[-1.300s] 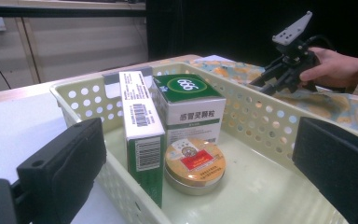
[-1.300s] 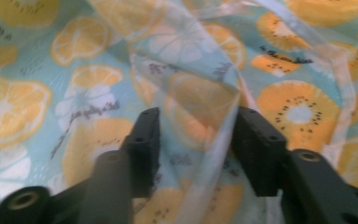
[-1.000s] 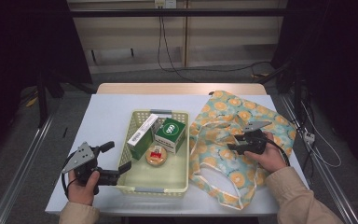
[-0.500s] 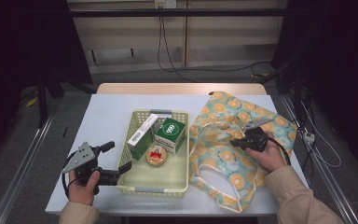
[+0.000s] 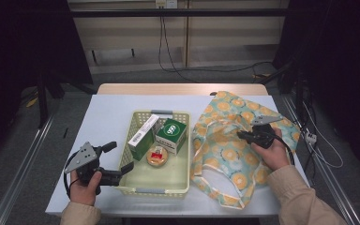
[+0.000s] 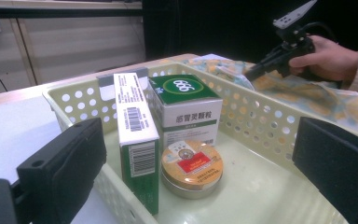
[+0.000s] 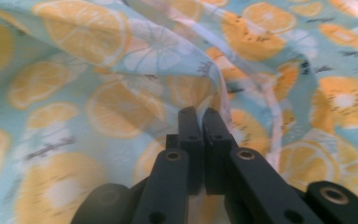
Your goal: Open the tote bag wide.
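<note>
An orange-slice print cloth bag (image 5: 229,145) lies on the right of the table. My right gripper (image 5: 240,135) is shut on a fold of this bag (image 7: 98,70), with the fabric pinched and pulled up between the closed jaws (image 7: 203,114). A pale yellow basket (image 5: 168,189) in the middle holds a green "666" box (image 5: 172,133), a tall white-and-green box (image 5: 143,133) and a round tin (image 5: 156,156). My left gripper (image 5: 119,157) stands open and holds nothing at the basket's near-left corner. Its jaws frame the tin (image 6: 192,168) and both boxes.
The white table (image 5: 108,112) has bare surface to the left of and behind the basket. Cables hang off its right edge (image 5: 309,138). Dark floor and a wooden wall lie beyond. The other hand's gripper (image 6: 256,72) shows past the basket rim (image 6: 261,100).
My right gripper's jaws have closed onto the bag fabric and lifted it slightly. The left gripper and the basket's contents have not moved.
</note>
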The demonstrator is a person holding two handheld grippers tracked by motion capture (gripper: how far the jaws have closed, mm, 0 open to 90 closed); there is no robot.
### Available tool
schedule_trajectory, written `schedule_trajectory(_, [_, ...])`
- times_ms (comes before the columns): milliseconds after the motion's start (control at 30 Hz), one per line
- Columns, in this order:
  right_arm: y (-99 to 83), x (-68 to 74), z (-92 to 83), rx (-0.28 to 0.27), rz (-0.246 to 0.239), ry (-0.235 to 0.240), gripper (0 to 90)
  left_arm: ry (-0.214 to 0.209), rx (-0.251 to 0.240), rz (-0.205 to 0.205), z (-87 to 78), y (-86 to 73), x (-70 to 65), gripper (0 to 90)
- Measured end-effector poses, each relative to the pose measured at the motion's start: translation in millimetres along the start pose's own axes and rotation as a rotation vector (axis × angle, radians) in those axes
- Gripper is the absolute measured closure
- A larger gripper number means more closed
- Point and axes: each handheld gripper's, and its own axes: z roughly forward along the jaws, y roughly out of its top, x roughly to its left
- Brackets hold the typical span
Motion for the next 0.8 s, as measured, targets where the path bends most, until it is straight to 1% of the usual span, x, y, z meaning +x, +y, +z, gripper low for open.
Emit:
schedule_trajectory(33, [-1.4,-3.6,3.3,-0.003,0.014,-0.018,85.6,0.0,-0.001,-0.009,0.3,-0.5,-0.2,2.4])
schedule_trajectory(67, [-3.3,-6.7,7.2,0.003,0.032,-0.023,83.8,-0.001,0.0,-0.002,0.5,-0.7,0.4,2.4])
schedule_trajectory(100, [-5.8,-9.1,11.4,0.012,0.035,-0.03,81.6,0.0,0.0,-0.002,0.6,-0.8,0.6,2.4])
schedule_trajectory(167, [-10.3,-10.7,17.7,0.038,0.047,-0.037,71.8,-0.002,0.001,-0.002,0.5,-0.9,0.6,2.4])
schedule_trajectory(200, [-10.8,-11.5,18.4,0.024,0.044,-0.028,66.2,-0.001,0.001,-0.003,0.5,-1.0,0.6,2.4])
schedule_trajectory(233, [-10.7,-11.7,18.0,0.011,0.043,-0.027,58.3,-0.001,0.001,-0.005,0.7,-1.1,0.7,2.4])
schedule_trajectory(267, [-10.6,-11.3,17.6,0.005,0.054,0.005,50.0,0.0,0.001,-0.005,0.9,-1.2,0.7,2.4])
schedule_trajectory(300, [-10.7,-10.9,17.5,0.001,0.066,0.034,44.7,0.0,0.002,-0.004,1.1,-1.2,0.7,2.4])
schedule_trajectory(333, [-10.9,-9.6,17.4,0.014,0.062,0.043,40.2,-0.003,0.003,-0.002,1.3,-1.1,0.6,2.4])
schedule_trajectory(367, [-11.3,-7.2,18.0,0.041,0.039,0.042,37.4,-0.003,0.003,-0.003,1.7,-1.1,0.1,2.4])
schedule_trajectory(400, [-11.4,-4.4,18.1,0.054,0.011,0.026,36.5,-0.004,0.004,-0.002,2.0,-1.1,-0.1,2.4])
schedule_trajectory(433, [-10.5,-3.0,17.9,0.054,-0.008,0.012,35.4,-0.003,0.006,-0.002,2.2,-1.2,-0.3,2.4])
schedule_trajectory(500, [-8.0,-1.7,18.0,0.066,-0.027,-0.024,34.5,-0.004,0.007,-0.007,2.8,-1.4,-0.8,2.4])
schedule_trajectory(533, [-6.5,-1.8,18.2,0.071,-0.045,-0.038,34.7,-0.005,0.007,-0.007,3.0,-1.4,-1.0,2.4])
schedule_trajectory(567, [-5.0,-3.1,18.7,0.071,-0.075,-0.05,34.8,-0.005,0.006,-0.006,3.1,-1.4,-1.1,2.4])
schedule_trajectory(633, [-1.8,-7.4,19.9,0.093,-0.081,-0.079,32.5,-0.006,0.007,-0.006,3.1,-1.3,-0.9,2.4])
schedule_trajectory(667, [-0.7,-10.2,21.1,0.102,-0.078,-0.074,29.6,-0.006,0.006,-0.007,3.0,-1.3,-0.8,2.4])
schedule_trajectory(700, [0.0,-14.3,23.1,0.108,-0.061,-0.069,26.0,-0.007,0.007,-0.005,2.8,-1.3,-0.4,2.4])
schedule_trajectory(733, [0.3,-18.5,24.7,0.121,-0.016,-0.051,24.8,-0.007,0.005,-0.005,2.7,-1.4,-0.2,2.4])
schedule_trajectory(767, [0.6,-23.1,26.0,0.13,0.017,-0.03,24.6,-0.004,0.007,-0.004,2.3,-1.5,0.2,2.4])
schedule_trajectory(800, [0.4,-26.2,27.4,0.13,0.041,-0.019,25.3,-0.004,0.005,-0.006,2.1,-1.4,0.4,2.4])
